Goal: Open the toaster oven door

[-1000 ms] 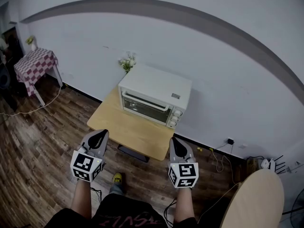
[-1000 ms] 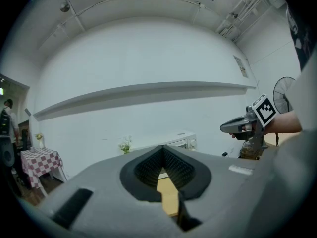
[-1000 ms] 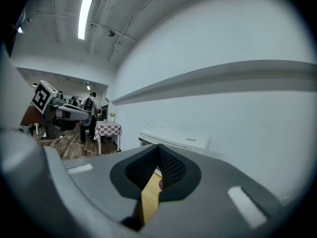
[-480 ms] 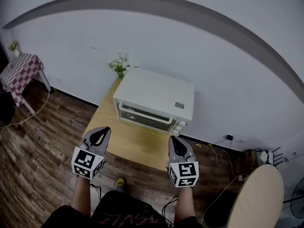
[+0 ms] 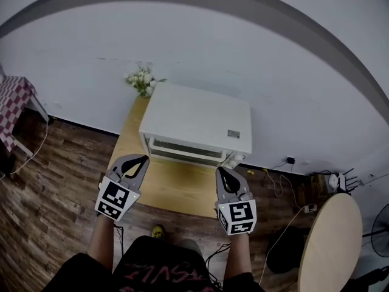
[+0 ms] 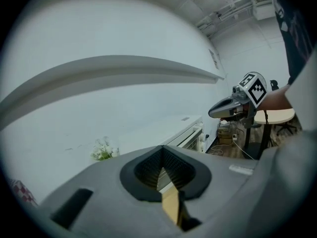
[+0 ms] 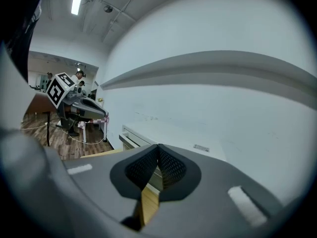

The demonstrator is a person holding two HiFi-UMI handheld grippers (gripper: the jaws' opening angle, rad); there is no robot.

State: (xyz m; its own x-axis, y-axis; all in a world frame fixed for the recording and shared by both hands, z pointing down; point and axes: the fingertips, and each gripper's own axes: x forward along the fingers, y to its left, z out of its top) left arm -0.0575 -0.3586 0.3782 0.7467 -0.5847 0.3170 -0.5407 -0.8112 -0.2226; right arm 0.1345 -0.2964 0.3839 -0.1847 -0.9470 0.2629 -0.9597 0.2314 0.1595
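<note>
A white toaster oven (image 5: pixel 197 121) stands at the back of a small wooden table (image 5: pixel 155 181), against the wall, with its glass door (image 5: pixel 189 151) closed and its knobs (image 5: pixel 234 160) at the right end of the front. My left gripper (image 5: pixel 138 160) hovers over the table's left front part, shut and holding nothing. My right gripper (image 5: pixel 222 171) is over the table's right front, just below the knobs, also shut and holding nothing. The oven (image 6: pixel 185 133) shows beyond the left jaws, with the right gripper (image 6: pixel 233 105) to the right. The oven (image 7: pixel 148 135) also shows past the right jaws.
White flowers (image 5: pixel 141 79) stand at the table's back left corner beside the oven. A checked-cloth table (image 5: pixel 9 105) is at the far left, a round wooden table (image 5: pixel 325 242) at lower right. Cables and a socket (image 5: pixel 289 161) lie on the wooden floor along the wall.
The head view has swung closer and more directly over the oven; the checked table has slid toward the left edge. Both grippers have kept their place in view and stayed shut.
</note>
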